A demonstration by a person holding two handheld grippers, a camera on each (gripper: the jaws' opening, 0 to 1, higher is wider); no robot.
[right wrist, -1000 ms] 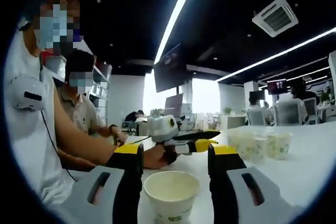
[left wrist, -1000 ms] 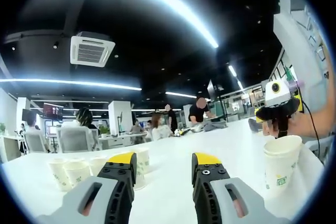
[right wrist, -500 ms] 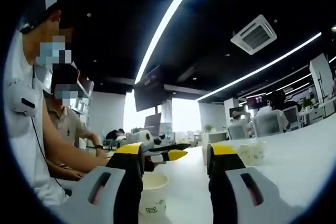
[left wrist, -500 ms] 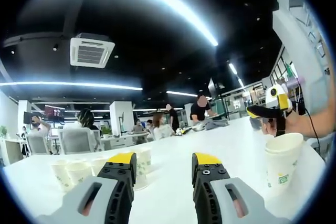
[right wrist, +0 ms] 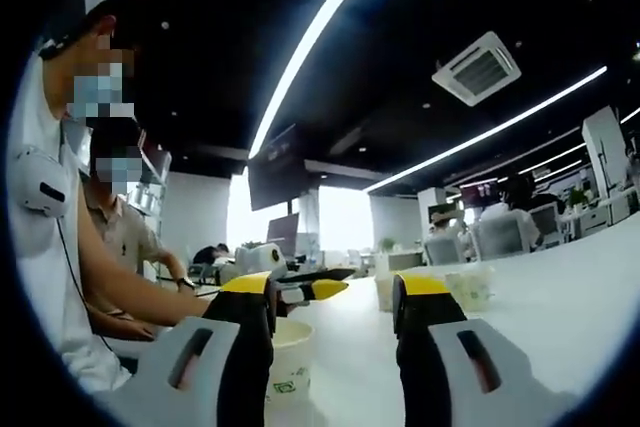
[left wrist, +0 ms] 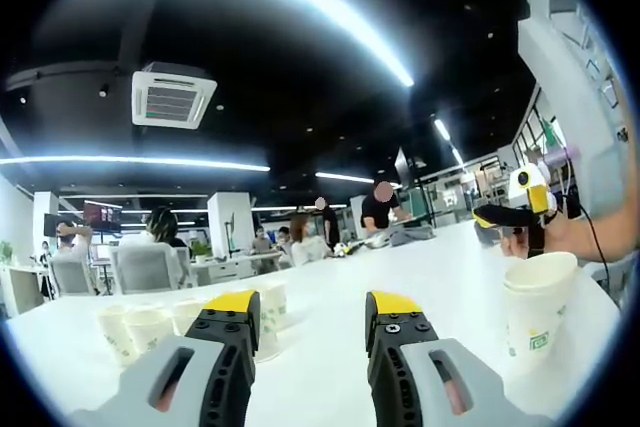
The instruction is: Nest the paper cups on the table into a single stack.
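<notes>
A short stack of white paper cups stands at the right on the white table. Several single cups are grouped at the left, one of them just beyond my left jaw. My left gripper is open with nothing between its fingers. The right gripper, held in a hand, hovers behind the stack. In the right gripper view, my right gripper is open. The stack sits low beyond it, partly hidden by the left jaw. The loose cups lie farther off.
The left gripper points in from the left in the right gripper view, held by a person in a white shirt. Office chairs and people stand beyond the table's far edge. Bare tabletop stretches to the right.
The right gripper has drawn back from over the stack, which now sits low at the left of its view instead of between the jaws. The left gripper has stayed put.
</notes>
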